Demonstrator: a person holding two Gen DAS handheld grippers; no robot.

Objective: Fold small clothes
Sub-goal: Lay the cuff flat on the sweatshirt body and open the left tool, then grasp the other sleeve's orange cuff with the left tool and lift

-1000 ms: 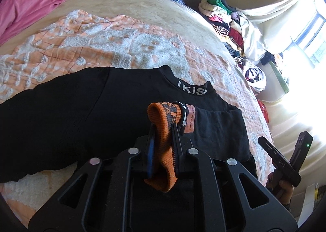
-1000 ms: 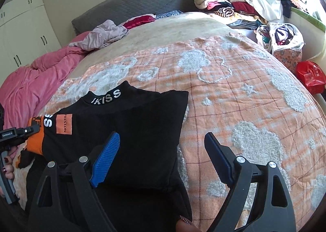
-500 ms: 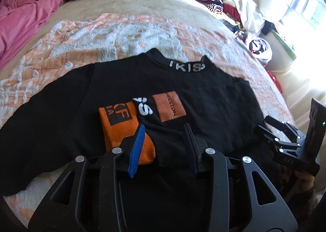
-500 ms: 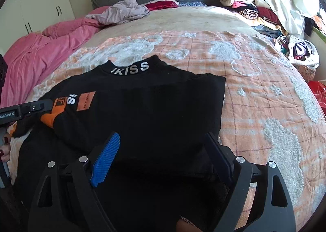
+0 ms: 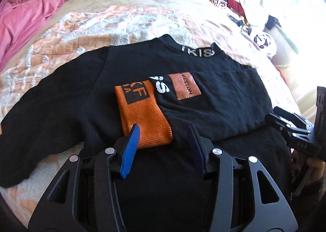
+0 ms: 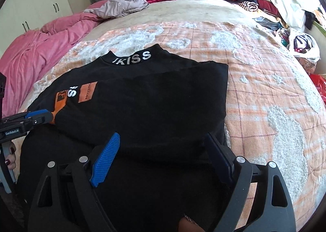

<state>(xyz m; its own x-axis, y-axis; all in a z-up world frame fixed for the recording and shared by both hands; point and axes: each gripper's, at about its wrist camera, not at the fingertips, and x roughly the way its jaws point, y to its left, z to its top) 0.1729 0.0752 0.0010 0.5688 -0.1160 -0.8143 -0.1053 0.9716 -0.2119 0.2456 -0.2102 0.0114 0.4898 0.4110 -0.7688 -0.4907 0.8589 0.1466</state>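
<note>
Across the middle of both wrist views lies a black sweater (image 5: 81,97) spread flat on the orange-and-white blanket (image 5: 85,28) that covers the bed (image 6: 193,10). Its high collar (image 5: 197,50) points toward the top of the frame and carries white letters, read in full as "IKISS" in the right wrist view. One sleeve is folded in across the body, so that its ribbed orange cuff (image 5: 142,118) with a black square print lies at centre frame in the left wrist view, beside large white letters and an orange rectangular patch (image 5: 185,86). The other sleeve stretches out toward the left edge of that view. In the right wrist view the garment's right side shows a straight folded edge against the blanket.

The left gripper (image 5: 163,132) sits at the bottom centre of its view with its fingers (image 5: 130,146) parted; they have just been opening, and the orange cuff lies between them, not pinched. The right gripper (image 6: 165,146) hovers at the bottom of its view over the sweater's lower part, fingers spread wide with nothing gripped.

Toward the upper left lies a pink duvet (image 6: 40,48), and a pile of clothes (image 6: 250,0) sits at the upper right.
</note>
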